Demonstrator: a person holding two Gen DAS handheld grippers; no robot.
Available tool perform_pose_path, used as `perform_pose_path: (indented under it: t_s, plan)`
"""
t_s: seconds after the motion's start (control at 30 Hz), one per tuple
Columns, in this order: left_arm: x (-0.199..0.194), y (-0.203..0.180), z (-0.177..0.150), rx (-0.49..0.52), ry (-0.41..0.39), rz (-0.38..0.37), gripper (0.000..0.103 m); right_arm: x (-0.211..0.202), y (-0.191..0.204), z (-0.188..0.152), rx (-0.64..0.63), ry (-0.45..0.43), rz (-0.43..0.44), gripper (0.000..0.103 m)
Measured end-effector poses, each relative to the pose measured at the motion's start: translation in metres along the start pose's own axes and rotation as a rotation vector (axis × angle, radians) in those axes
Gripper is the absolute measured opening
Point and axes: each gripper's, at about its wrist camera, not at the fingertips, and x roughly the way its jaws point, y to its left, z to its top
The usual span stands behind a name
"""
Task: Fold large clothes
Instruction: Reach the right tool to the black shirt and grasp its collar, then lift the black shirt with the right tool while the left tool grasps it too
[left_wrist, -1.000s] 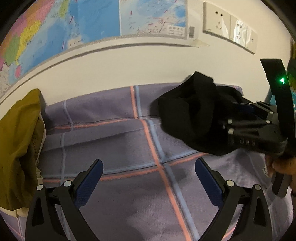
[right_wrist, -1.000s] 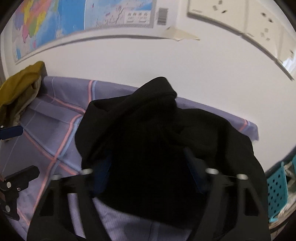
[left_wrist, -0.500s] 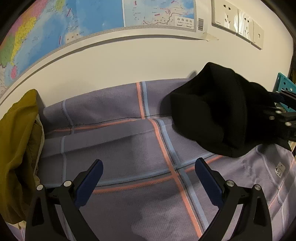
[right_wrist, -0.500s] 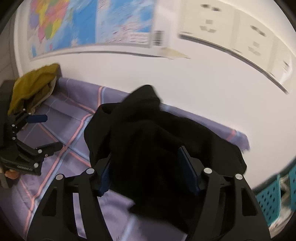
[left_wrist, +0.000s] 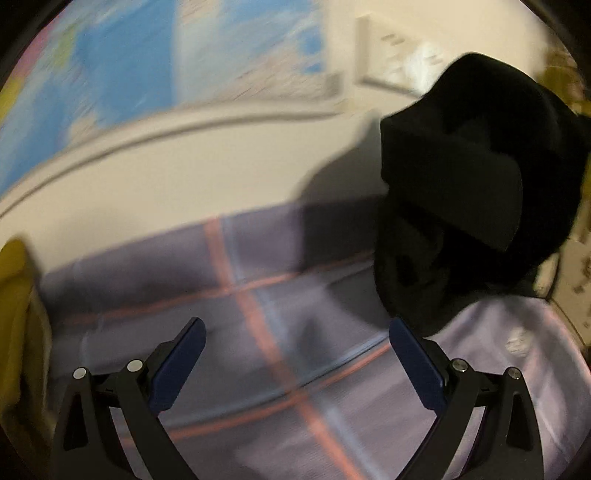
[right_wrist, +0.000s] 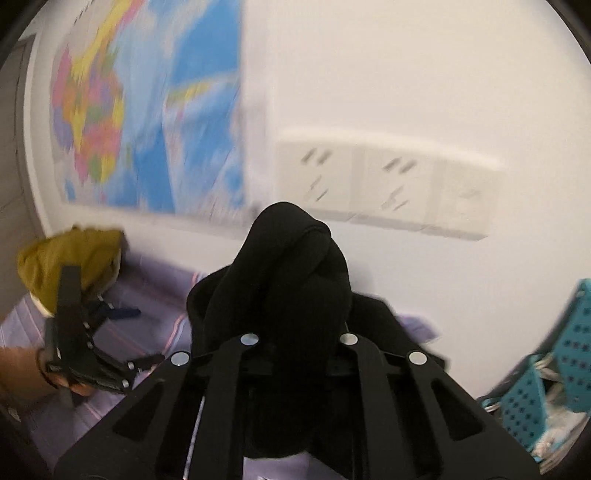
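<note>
The right gripper, jaws just closed, pinches the black garment; the wide, empty left gripper should catch a hanging edge.

The purple plaid sheet lies bare in the middle, hemmed by yellow clothes left, black garment right, wall behind.

My left wrist camera looks forward and down over the purple plaid sheet toward the wall map. My right wrist camera sits close behind the black garment, facing that wall; both views share map, sheet and garment.
</note>
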Motion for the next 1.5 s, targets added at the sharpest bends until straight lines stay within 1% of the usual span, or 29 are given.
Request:
perform_pose_path:
  t_s: [0.07,0.17,0.2,0.23,0.27,0.3,0.33,0.37,0.4,0.43,0.47,0.5,0.57,0.6,0.67,0.73,0.8,0.87,0.97,1.03,1.1,1.17,1.23,1.27,1.3,1.33,1.37,1.43,1.5]
  plan:
    - [-0.002,-0.019,0.008,0.050,-0.044,-0.113,0.096,-0.019,-0.011,0.005,0.021,-0.013,-0.028,0.011]
    - [-0.001,-0.050,0.013,0.138,-0.092,-0.244,0.096,-0.038,-0.021,0.003,0.030,-0.018,-0.052,0.011]
    - [0.003,-0.062,0.014,0.177,-0.111,-0.238,0.096,-0.042,-0.023,0.001,0.037,-0.020,-0.046,0.011]
    - [0.015,-0.073,0.018,0.204,-0.102,-0.191,0.096,-0.046,-0.025,-0.001,0.039,-0.024,-0.042,0.011]
    - [0.028,-0.078,0.021,0.209,-0.068,-0.165,0.096,-0.047,-0.026,-0.003,0.035,-0.027,-0.045,0.011]
    - [0.048,-0.080,0.026,0.186,-0.010,-0.155,0.095,-0.050,-0.028,-0.004,0.039,-0.032,-0.049,0.011]
    - [0.062,-0.080,0.029,0.155,0.020,-0.163,0.077,-0.054,-0.033,-0.004,0.047,-0.036,-0.046,0.011]
    - [0.078,-0.080,0.033,0.130,0.053,-0.190,0.042,-0.057,-0.037,-0.006,0.048,-0.042,-0.052,0.011]
    - [0.087,-0.084,0.038,0.138,0.081,-0.219,0.022,-0.061,-0.041,-0.008,0.053,-0.047,-0.067,0.011]
    - [0.090,-0.086,0.042,0.137,0.096,-0.238,0.006,-0.064,-0.048,-0.009,0.060,-0.045,-0.079,0.010]
    - [0.091,-0.092,0.052,0.121,0.094,-0.233,0.005,-0.066,-0.050,-0.009,0.056,-0.047,-0.103,0.010]
    - [0.088,-0.098,0.060,0.133,0.068,-0.217,0.005,-0.070,-0.055,-0.008,0.049,-0.053,-0.143,0.010]
    - [0.076,-0.118,0.084,0.171,0.007,-0.153,0.005,-0.083,-0.068,-0.001,0.066,-0.071,-0.193,0.009]
    - [0.071,-0.125,0.094,0.178,-0.010,-0.156,0.005,-0.094,-0.076,0.004,0.083,-0.088,-0.222,0.009]
    - [0.049,-0.145,0.128,0.186,-0.095,-0.143,0.005,-0.120,-0.086,0.018,0.087,-0.134,-0.267,0.008]
    - [0.028,-0.158,0.156,0.185,-0.159,-0.156,0.005,-0.156,-0.090,0.039,0.084,-0.200,-0.299,0.008]
    - [0.000,-0.172,0.189,0.165,-0.204,-0.211,0.005,-0.184,-0.091,0.059,0.063,-0.246,-0.334,0.007]
    - [-0.023,-0.181,0.207,0.162,-0.256,-0.218,0.005,-0.218,-0.088,0.075,0.036,-0.301,-0.360,0.007]
    - [-0.082,-0.186,0.236,0.121,-0.380,-0.258,0.005,-0.271,-0.071,0.094,-0.011,-0.391,-0.398,0.007]
    - [-0.125,-0.181,0.245,0.100,-0.476,-0.272,0.005,-0.308,-0.054,0.104,-0.055,-0.459,-0.422,0.007]
    - [-0.173,-0.174,0.249,0.089,-0.572,-0.273,0.005,-0.336,-0.038,0.110,-0.087,-0.504,-0.440,0.007]
    - [-0.232,-0.166,0.245,0.104,-0.672,-0.245,0.005,-0.371,-0.022,0.112,-0.103,-0.550,-0.418,0.007]
    - [-0.274,-0.165,0.235,0.112,-0.728,-0.212,0.006,-0.398,-0.001,0.110,-0.148,-0.582,-0.395,0.007]
    - [-0.303,-0.158,0.225,0.121,-0.757,-0.193,0.006,-0.408,0.010,0.108,-0.162,-0.594,-0.375,0.007]
    - [-0.320,-0.151,0.217,0.120,-0.768,-0.186,0.006,-0.416,0.020,0.105,-0.176,-0.599,-0.353,0.007]
    - [-0.345,-0.142,0.202,0.130,-0.774,-0.159,0.006,-0.426,0.025,0.100,-0.178,-0.602,-0.334,0.008]
    - [-0.369,-0.129,0.184,0.143,-0.777,-0.136,0.006,-0.433,0.034,0.096,-0.180,-0.602,-0.297,0.008]
    - [-0.395,-0.116,0.163,0.147,-0.772,-0.101,0.007,-0.441,0.054,0.085,-0.195,-0.599,-0.210,0.008]
    - [-0.425,-0.108,0.128,0.163,-0.771,-0.023,0.007,-0.445,0.071,0.076,-0.207,-0.590,-0.128,0.008]
